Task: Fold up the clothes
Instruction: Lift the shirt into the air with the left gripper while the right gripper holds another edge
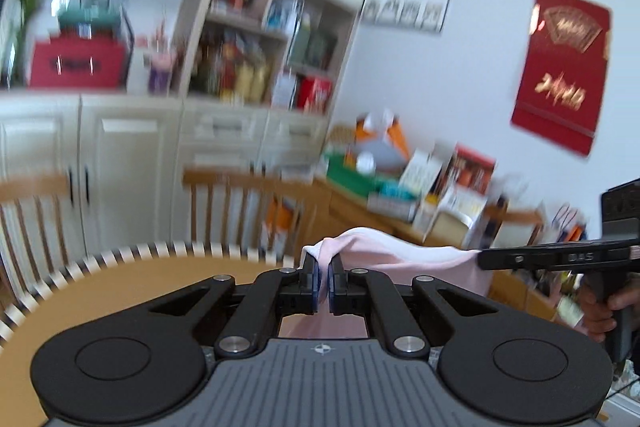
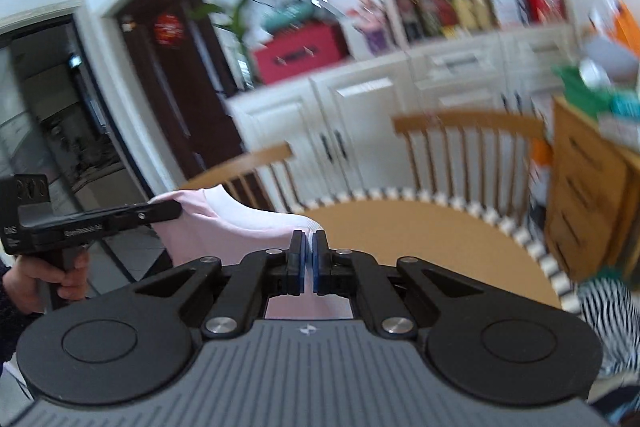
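A pale pink garment [image 1: 400,251] hangs in the air, stretched between my two grippers above a round wooden table [image 1: 132,283]. My left gripper [image 1: 324,261] is shut on one corner of the garment. My right gripper [image 2: 308,237] is shut on the other corner; the garment also shows in the right wrist view [image 2: 232,223]. In the left wrist view the right gripper [image 1: 484,259] enters from the right, pinching the cloth. In the right wrist view the left gripper [image 2: 176,209] enters from the left, holding the cloth. Both views are blurred by motion.
The table [image 2: 420,227] has a black-and-white striped edge [image 2: 520,231]. Wooden chairs [image 1: 240,203] stand behind it. White cabinets and shelves [image 1: 248,39] fill the back wall. A wooden sideboard [image 2: 592,187] with clutter stands at the right. A striped cloth [image 2: 608,323] lies at lower right.
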Motion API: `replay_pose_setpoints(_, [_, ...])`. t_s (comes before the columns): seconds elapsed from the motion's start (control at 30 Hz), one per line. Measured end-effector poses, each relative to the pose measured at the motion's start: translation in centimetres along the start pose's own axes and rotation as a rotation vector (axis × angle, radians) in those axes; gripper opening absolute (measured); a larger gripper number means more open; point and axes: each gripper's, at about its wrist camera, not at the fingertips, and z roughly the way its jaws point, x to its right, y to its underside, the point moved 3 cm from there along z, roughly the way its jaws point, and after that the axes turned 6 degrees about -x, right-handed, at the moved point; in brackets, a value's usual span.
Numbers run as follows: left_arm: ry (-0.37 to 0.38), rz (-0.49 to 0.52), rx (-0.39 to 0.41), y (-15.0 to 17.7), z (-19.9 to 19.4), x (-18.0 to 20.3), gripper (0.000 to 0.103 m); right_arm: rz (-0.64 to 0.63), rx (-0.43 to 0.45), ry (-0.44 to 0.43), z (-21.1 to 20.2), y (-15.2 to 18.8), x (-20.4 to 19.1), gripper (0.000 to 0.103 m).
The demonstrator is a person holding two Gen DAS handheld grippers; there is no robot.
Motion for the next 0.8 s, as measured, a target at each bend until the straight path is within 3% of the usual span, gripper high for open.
replay_pose_setpoints(0.23, [-0.042,0.165,0.149,-6.4,-13.7,6.5,0.005,-0.212,0.123,-0.05,-7.5,-6.8,-8.7,0.004])
replay_pose_setpoints(0.37, [-0.09,0.203,0.146,-9.6,-17.8,8.2,0.005,-0.341,0.147,-0.019,-9.8,-10.7,-12.7,0.004])
replay_pose_setpoints(0.47, [-0.152,0.225,0.085,-11.7,-18.8,8.4,0.005,-0.388,0.083,0.016,-9.0,-13.2,-14.7,0.004])
replay_pose_setpoints(0.8, [-0.229,0.212,-0.223,-15.3,-18.5,7.4,0.005,-0.474,-0.234,0.173,-5.2,-17.0,-20.2,0.003])
